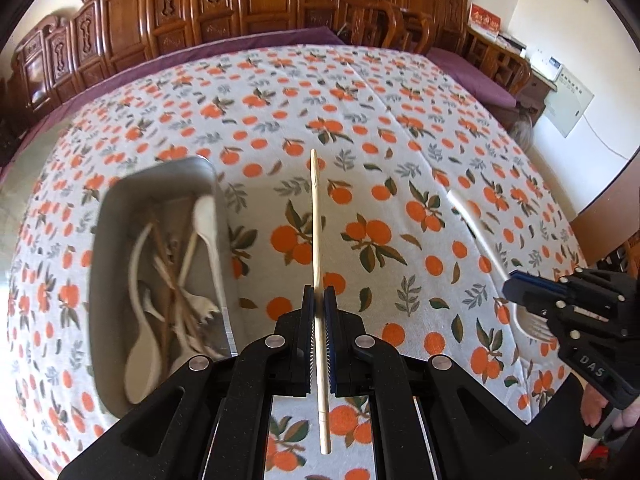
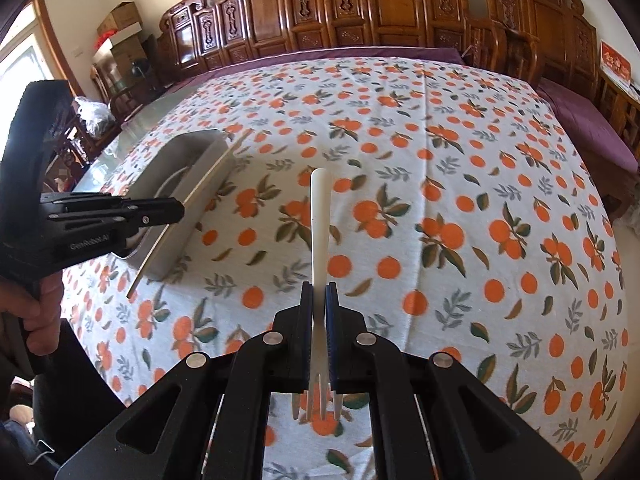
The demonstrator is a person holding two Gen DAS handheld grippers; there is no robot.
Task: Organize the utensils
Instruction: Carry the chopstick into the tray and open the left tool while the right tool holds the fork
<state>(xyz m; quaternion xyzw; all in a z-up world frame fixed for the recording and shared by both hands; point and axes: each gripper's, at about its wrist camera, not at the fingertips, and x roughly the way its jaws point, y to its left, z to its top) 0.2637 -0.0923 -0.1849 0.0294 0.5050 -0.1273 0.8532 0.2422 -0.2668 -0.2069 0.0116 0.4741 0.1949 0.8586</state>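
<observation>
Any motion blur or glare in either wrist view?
Left wrist view: metal tray and the white fork smeared by motion blur, held chopstick sharp. Right wrist view: mostly sharp, window at far left blown out; both bend the table edges.

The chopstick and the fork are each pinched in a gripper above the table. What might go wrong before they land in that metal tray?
1. The left gripper clamps the chopstick near its lower end, so the long free part could pivot or slip out.
2. The metal tray already holds a tangle of spoons and sticks; a dropped piece might bounce out.
3. The right gripper carrying the white fork could bump the other gripper near the tray.
</observation>
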